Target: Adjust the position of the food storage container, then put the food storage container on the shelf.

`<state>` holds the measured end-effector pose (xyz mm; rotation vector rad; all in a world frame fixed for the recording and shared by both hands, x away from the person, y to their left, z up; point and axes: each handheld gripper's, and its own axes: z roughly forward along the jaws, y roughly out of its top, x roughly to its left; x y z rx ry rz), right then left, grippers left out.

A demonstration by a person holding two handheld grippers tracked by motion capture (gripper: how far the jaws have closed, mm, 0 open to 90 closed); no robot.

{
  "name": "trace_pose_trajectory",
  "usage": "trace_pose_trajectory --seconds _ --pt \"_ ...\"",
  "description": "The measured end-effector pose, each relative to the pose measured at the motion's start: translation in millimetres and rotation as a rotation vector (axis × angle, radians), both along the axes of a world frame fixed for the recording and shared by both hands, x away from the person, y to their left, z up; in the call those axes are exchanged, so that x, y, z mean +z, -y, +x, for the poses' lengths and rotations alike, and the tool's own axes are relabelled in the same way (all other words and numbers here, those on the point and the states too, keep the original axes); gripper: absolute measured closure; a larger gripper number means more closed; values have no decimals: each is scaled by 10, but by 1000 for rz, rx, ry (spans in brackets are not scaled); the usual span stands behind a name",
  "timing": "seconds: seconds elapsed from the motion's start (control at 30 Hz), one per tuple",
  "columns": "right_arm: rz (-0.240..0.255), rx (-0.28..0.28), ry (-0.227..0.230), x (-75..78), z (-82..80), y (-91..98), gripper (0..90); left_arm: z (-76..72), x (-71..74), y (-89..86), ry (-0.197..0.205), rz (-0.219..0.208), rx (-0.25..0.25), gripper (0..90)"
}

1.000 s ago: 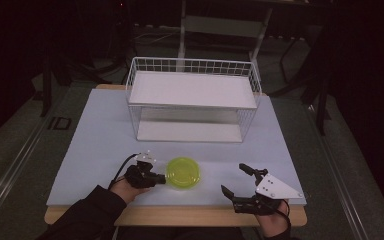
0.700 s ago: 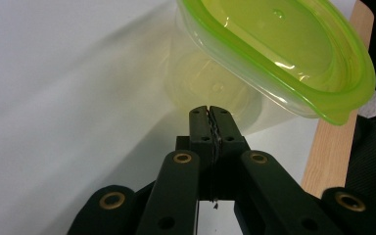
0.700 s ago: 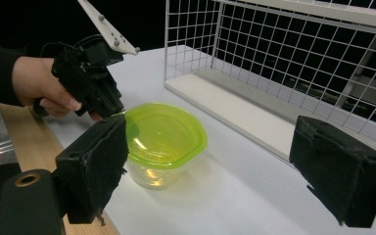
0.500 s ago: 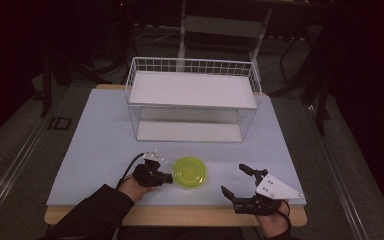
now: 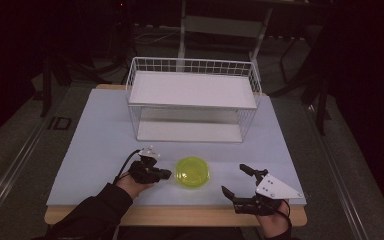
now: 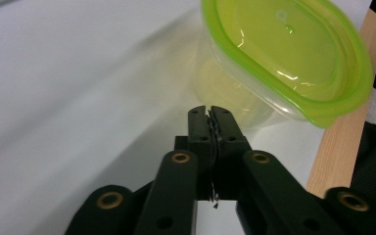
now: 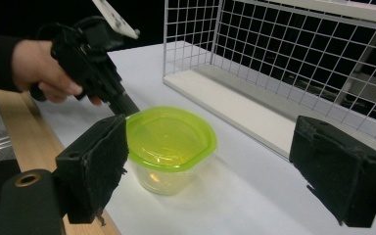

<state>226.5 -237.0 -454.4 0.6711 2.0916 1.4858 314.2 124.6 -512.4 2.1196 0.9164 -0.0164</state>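
**Green container waits between two grippers**

Seen from the high view, a lime-green lidded container [image 5: 192, 172] sits near the front edge of a pale counter [image 5: 90, 145], in front of a white wire shelf rack [image 5: 192, 102]. A person's left gripper [image 5: 166, 174] points at the container's left side, its tip just beside the rim. A right gripper [image 5: 236, 180] rests well to the container's right, its fingers spread wide.

From the left gripper view, the left gripper's black fingers [image 6: 198, 128] are pressed together with nothing between them, just short of the container [image 6: 286, 58].

From the right gripper view, the container [image 7: 169, 142] sits between and beyond the two wide-apart fingers [image 7: 95, 166], upright with its lid on, the rack [image 7: 284, 54] behind it.

Judging by this, nothing is gripped yet; any lifting or shelving remains to be done. No readable brand or writing appears.
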Motion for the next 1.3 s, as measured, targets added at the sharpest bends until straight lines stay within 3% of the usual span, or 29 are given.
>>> trace_pose_trajectory --seconds 0.1,0.17,0.2,0.23,0.3,0.33,0.37,0.4,0.47,0.63,0.73,0.77,0.9,0.93,1.07,1.13,1.3 --pt "1 0 -2 -1 1 -3 142 -46 61 -76 31 8 9 841" --pt "-3 -3 -5 -5 6 -8 142 -97 136 -165 48 -15 9 787" --pt "-7 -2 -9 -10 13 -10 142 -144 211 -264 54 -52 21 776" --pt "-10 -2 -10 -12 16 -13 142 -144 211 -264 54 -52 21 737" --pt "-11 -1 -15 -12 17 -19 142 -191 275 -351 55 -101 35 647" --pt "-11 -1 -15 -12 17 -19 142 -212 304 -384 51 -125 29 647" --pt "-13 2 -17 -11 19 -21 142 -240 330 -409 54 -143 25 597" --pt "-16 5 -23 -10 23 -25 142 -295 374 -437 77 -154 15 480" --pt "-17 5 -29 -10 24 -26 142 -322 394 -443 85 -162 12 436" --pt "-10 -8 -76 -1 34 -24 165 -421 465 -422 116 -191 -2 189" --pt "-14 -15 -85 18 33 -21 178 -468 487 -398 133 -218 -17 158" --pt "-10 -22 -54 51 17 -14 179 -481 494 -394 137 -233 -20 153" --pt "-20 -35 -34 90 7 -12 166 -515 517 -393 163 -278 -19 144" --pt "-22 -38 -42 98 12 -13 155 -523 528 -390 178 -273 -12 144" --pt "-31 -62 -54 134 28 -17 136 -516 560 -378 174 -291 -34 144" --pt "-6 -50 -77 162 52 -6 134 -525 584 -328 186 -271 -49 146" --pt "-25 -31 -113 190 111 -47 127 -524 581 -259 177 -250 -50 148"
